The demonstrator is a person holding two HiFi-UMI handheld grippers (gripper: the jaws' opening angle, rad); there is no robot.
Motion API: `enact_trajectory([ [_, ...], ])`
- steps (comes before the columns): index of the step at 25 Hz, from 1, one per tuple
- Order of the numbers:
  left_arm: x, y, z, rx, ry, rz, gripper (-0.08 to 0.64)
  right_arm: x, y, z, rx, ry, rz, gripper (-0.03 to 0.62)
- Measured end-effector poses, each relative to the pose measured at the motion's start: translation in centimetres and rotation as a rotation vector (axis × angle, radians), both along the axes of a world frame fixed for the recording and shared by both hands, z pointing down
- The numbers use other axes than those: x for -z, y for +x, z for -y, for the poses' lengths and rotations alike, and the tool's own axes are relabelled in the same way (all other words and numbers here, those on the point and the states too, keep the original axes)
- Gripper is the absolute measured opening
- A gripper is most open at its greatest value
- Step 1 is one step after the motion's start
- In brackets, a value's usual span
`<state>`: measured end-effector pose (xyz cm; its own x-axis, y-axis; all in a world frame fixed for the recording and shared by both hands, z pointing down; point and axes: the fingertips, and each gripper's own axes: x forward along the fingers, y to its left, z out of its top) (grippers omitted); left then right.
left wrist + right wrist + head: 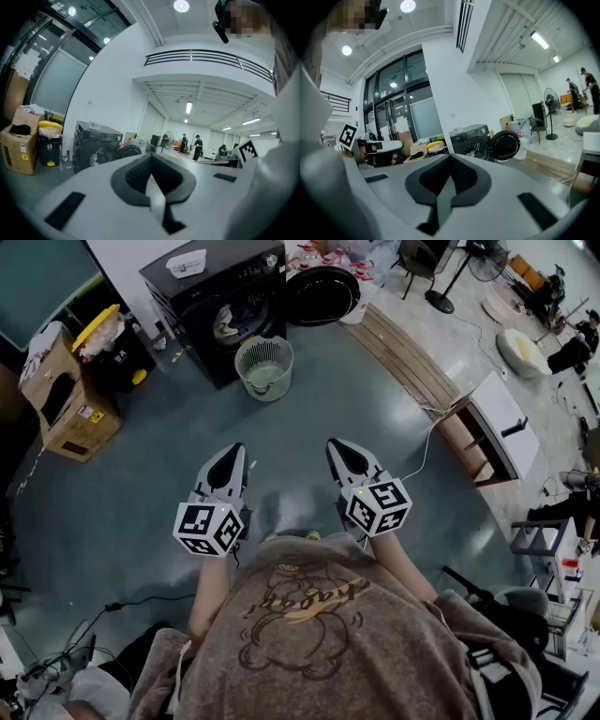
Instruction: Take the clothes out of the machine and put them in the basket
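Hovering clenched and empty, the left gripper [230, 463] and right gripper [344, 457] are facing the distant machine [211, 287]. Clothes [228, 326] are lying in its drum, behind the basket [263, 367]; probably soft and light, best pinched at a bunched fold.

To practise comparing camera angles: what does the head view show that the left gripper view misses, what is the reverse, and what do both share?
Only the head view: the basket on the floor in front of the machine, and the wearer's shirt. Only the left gripper view: the ceiling lamp and the upper railing. Both: the machine with its door open, the box, the yellow bin, and the left gripper, its jaws shut and empty.
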<state>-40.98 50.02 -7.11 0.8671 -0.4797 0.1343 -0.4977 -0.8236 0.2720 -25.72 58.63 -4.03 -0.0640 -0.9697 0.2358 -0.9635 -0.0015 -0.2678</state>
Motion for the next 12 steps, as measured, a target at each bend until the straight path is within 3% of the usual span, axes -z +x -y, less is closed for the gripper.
enact_trajectory([
  [12, -0.6, -1.9, 0.1, -0.031, 0.005, 0.025, 0.005, -0.1, -2.2, -0.2, -0.012, 0.010, 0.021, -0.005],
])
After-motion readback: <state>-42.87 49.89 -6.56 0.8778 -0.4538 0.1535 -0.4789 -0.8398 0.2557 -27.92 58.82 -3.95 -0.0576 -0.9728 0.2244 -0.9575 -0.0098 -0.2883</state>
